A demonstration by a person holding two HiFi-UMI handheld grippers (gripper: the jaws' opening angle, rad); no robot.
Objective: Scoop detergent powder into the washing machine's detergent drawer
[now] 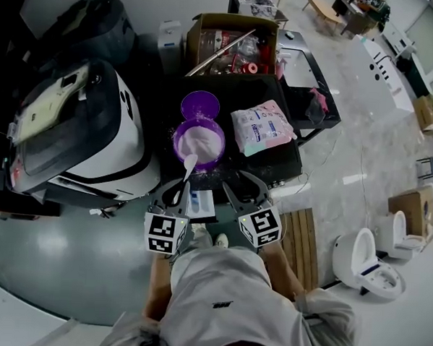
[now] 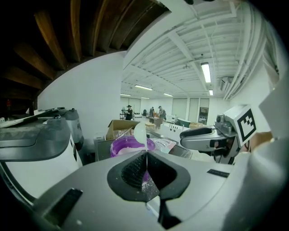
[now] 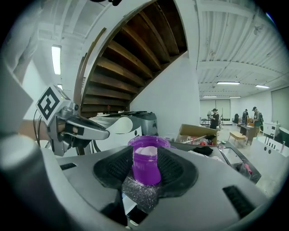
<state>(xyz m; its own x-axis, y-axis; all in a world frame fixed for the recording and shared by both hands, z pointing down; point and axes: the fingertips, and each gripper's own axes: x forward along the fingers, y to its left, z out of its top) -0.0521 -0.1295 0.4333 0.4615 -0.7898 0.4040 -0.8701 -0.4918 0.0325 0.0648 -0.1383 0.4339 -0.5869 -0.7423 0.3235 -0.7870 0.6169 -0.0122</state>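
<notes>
A purple tub (image 1: 198,142) of white powder stands on the black table (image 1: 289,162), with its purple lid (image 1: 199,104) behind it. My left gripper (image 1: 176,195) is shut on the thin handle of a white spoon (image 1: 189,164); the spoon bowl points at the tub's near rim. In the left gripper view the spoon (image 2: 140,132) rises from the shut left gripper (image 2: 146,159). My right gripper (image 1: 245,186) is open beside it, and the tub (image 3: 146,162) shows beyond the right gripper (image 3: 146,175). A white and blue drawer-like tray (image 1: 200,202) lies below both.
A washing machine (image 1: 74,132) stands at the left. A pink detergent bag (image 1: 262,126) lies right of the tub, and an open cardboard box (image 1: 230,43) of clutter sits behind. Spilled powder dusts the table near the tub. People stand far off in the hall.
</notes>
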